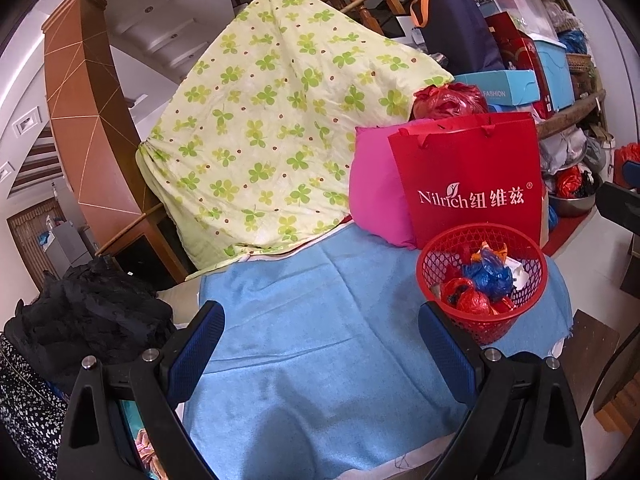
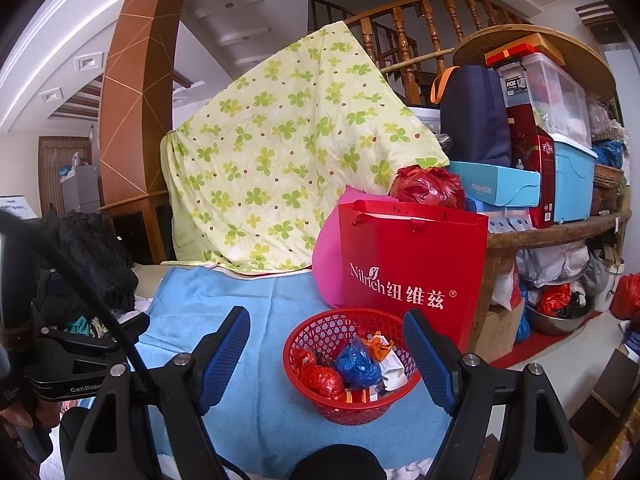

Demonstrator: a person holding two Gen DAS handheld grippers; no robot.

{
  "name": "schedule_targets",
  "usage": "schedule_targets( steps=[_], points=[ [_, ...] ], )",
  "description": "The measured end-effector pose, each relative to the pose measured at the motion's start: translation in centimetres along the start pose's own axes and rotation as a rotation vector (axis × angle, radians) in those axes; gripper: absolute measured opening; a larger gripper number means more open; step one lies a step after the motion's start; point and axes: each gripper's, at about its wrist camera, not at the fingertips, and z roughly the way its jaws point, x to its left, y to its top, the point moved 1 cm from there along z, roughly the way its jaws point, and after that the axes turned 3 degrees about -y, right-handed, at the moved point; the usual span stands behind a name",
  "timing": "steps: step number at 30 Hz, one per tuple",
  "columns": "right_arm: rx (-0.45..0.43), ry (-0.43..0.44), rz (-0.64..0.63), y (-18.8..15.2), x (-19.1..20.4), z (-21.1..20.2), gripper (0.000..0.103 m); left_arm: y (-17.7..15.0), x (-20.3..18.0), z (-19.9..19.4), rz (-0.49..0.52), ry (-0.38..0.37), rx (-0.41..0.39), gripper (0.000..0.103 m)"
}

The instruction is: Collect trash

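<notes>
Red basket (image 2: 351, 364) of crumpled trash bags (image 2: 357, 362) on blue cloth (image 1: 312, 320), just before red paper bag (image 2: 412, 264). Left gripper (image 1: 320, 344) and right gripper (image 2: 326, 352): fingers wide apart, holding nothing.

The left tool (image 1: 320, 344) is hovering over a blue cloth (image 1: 320, 360) with its jaws standing wide apart and nothing lying between them. A red mesh basket (image 1: 482, 326) is sitting on the cloth just beyond the right-hand finger (image 1: 446, 354), holding crumpled red, blue and white trash (image 1: 486, 280). Behind the basket a red paper bag (image 1: 468, 176) is standing upright, partly covering a pink cushion (image 1: 372, 188), with a green clover-print sheet (image 1: 272, 120) draping over something to their left and a black bundle (image 1: 88, 312) lying at the left edge.
</notes>
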Motion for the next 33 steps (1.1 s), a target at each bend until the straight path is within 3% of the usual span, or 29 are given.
schedule_targets(
  steps=[33],
  points=[
    [0.015,0.005,-0.012,-0.36,0.59,0.31,0.082,-0.13,-0.52,0.56,0.016,-0.005,0.016,0.097]
  ],
)
